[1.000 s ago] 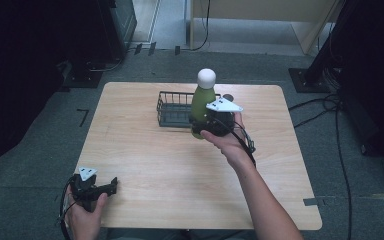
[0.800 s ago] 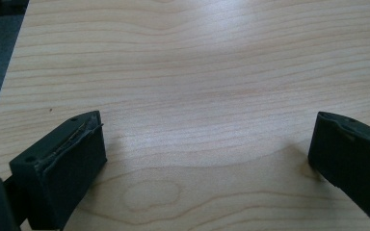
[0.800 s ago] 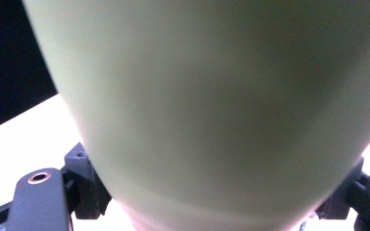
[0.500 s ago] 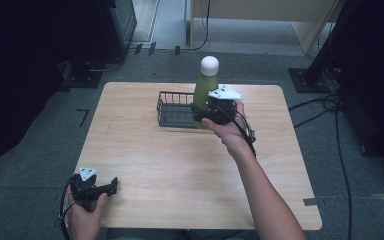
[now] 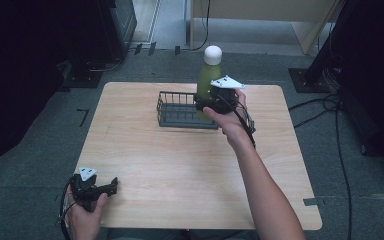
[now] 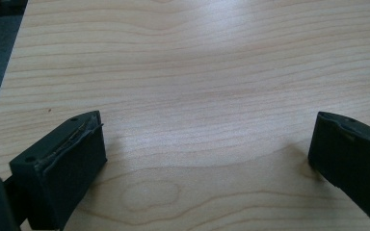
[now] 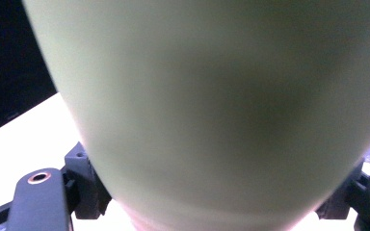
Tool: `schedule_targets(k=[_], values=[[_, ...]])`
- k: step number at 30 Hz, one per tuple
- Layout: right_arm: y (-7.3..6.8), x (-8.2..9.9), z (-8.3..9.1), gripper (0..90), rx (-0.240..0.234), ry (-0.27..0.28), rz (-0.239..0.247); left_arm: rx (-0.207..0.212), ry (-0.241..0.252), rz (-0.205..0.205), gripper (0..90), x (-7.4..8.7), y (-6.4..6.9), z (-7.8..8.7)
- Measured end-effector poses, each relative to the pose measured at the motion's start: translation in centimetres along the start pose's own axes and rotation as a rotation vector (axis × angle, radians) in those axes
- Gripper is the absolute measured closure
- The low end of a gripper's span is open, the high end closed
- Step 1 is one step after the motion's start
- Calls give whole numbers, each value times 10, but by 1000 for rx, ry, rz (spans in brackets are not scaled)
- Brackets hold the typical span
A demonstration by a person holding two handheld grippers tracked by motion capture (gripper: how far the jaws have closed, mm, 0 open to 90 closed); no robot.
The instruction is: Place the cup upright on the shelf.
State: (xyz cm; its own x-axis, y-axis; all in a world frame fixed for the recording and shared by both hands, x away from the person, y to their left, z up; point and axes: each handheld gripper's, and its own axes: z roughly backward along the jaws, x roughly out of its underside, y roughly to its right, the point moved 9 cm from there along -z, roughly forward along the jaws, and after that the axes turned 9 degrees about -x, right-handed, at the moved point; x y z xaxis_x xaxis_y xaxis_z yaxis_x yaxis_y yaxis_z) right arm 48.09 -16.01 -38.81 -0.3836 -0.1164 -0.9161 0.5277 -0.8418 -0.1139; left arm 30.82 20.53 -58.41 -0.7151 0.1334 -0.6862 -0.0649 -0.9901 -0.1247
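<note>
A green bottle (image 5: 207, 80) with a white cap (image 5: 212, 54) stands upright in the air above the right end of a black wire basket (image 5: 177, 111). My right gripper (image 5: 211, 99) is shut on the bottle's lower body; in the right gripper view the green bottle (image 7: 221, 106) sits close between the jaws. My left gripper (image 5: 111, 186) rests at the table's near left corner, open. In the left gripper view its fingers (image 6: 62, 159) stand wide apart over bare wood with nothing between them.
The light wooden table (image 5: 180, 170) has its basket at the back middle. Cables (image 5: 320, 107) trail on the grey floor to the right. Dark equipment (image 5: 115, 20) and a wooden piece of furniture (image 5: 260, 15) stand behind the table.
My right gripper has lifted the green bottle up and slightly away, from the tabletop beside the basket to above its right end. The left gripper has stayed still.
</note>
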Motion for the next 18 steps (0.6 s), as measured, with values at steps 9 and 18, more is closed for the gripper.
schedule_targets(k=[9, 18], values=[[15, -9, -14, 200, 35, 3, -6, 1, 0, -1, 0, 0, 0, 0], [26, -12, -31, 200, 66, 6, -12, 1, 0, -1, 0, 0, 0, 0]])
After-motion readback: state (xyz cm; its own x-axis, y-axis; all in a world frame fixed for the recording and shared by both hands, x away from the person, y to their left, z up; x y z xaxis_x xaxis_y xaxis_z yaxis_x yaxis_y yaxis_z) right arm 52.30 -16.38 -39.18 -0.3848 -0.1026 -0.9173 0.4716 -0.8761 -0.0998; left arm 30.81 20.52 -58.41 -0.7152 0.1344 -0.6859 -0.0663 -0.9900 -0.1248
